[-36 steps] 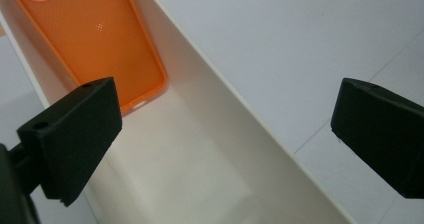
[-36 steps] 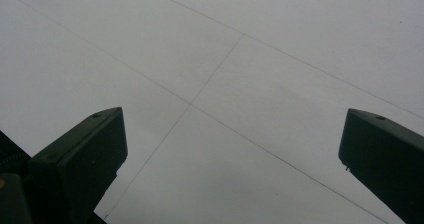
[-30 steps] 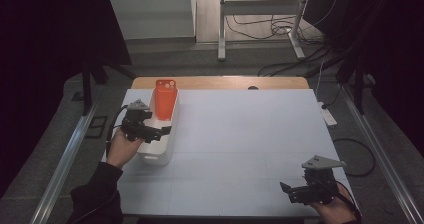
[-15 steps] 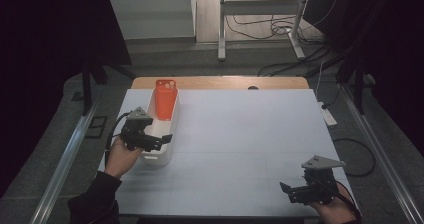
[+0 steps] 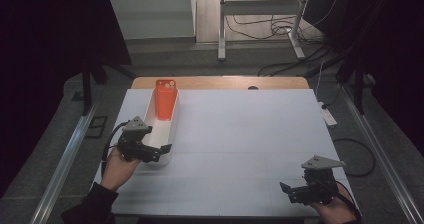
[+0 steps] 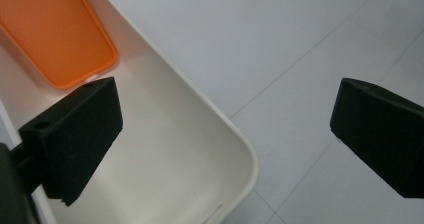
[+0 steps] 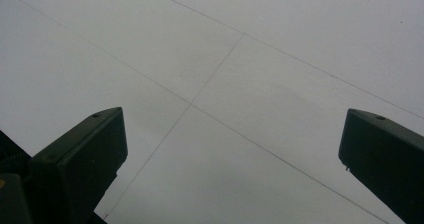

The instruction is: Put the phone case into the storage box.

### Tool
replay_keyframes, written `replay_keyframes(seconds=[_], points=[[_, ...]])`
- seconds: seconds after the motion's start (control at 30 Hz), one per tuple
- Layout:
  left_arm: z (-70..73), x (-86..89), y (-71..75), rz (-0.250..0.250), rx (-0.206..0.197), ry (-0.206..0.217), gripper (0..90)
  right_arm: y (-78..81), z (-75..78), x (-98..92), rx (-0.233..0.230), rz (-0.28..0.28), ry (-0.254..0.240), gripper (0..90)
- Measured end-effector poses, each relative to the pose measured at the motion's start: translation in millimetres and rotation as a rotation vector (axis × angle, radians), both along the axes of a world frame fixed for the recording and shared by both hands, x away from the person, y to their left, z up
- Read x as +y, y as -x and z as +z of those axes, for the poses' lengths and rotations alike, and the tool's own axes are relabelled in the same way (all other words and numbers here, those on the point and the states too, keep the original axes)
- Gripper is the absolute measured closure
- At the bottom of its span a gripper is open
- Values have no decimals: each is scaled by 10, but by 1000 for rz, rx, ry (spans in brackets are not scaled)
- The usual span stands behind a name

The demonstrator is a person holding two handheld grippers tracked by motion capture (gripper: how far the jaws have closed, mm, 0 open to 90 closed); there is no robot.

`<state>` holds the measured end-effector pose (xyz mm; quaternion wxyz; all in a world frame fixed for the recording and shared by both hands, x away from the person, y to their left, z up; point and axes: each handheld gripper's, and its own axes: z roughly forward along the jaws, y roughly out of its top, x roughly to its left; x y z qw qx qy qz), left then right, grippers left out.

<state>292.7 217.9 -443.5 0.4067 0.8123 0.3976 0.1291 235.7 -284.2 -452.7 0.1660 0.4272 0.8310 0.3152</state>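
Left tongs [image 5: 159,150]: spread, straddling the white tray's [image 5: 172,129] near rim.
Right tongs [image 5: 286,188]: spread above bare counter [image 5: 250,134], near its front edge.
Orange case [image 5: 165,100]: tray's far end.

In the high view the white table top [image 5: 250,139] sits evenly lit in the centre of the frame, while the upper left and right edges fall into near black. A brighter patch of floor shows at the top centre. Shadows on the table are soft and faint. The picture is slightly grainy and soft. In the left gripper view the light is bright and even, the white tray [image 6: 200,149] showing no glare. The right gripper view is dimmer and greyer, its near jaws blurred
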Motion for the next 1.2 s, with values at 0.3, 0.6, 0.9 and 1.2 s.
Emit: replay_keyframes(seconds=[0.3,0.6,0.9,1.2], points=[[-19,12,136,-2,3,7,10,1,0,1,-1,-1,0,0],[-28,57,283,12,3,28,12,2,2,1,0,0,2,0],[-39,138,428,27,12,32,14,2,2,1,0,-1,3,0],[-60,230,560,47,9,39,11,2,1,2,0,-2,3,0]])
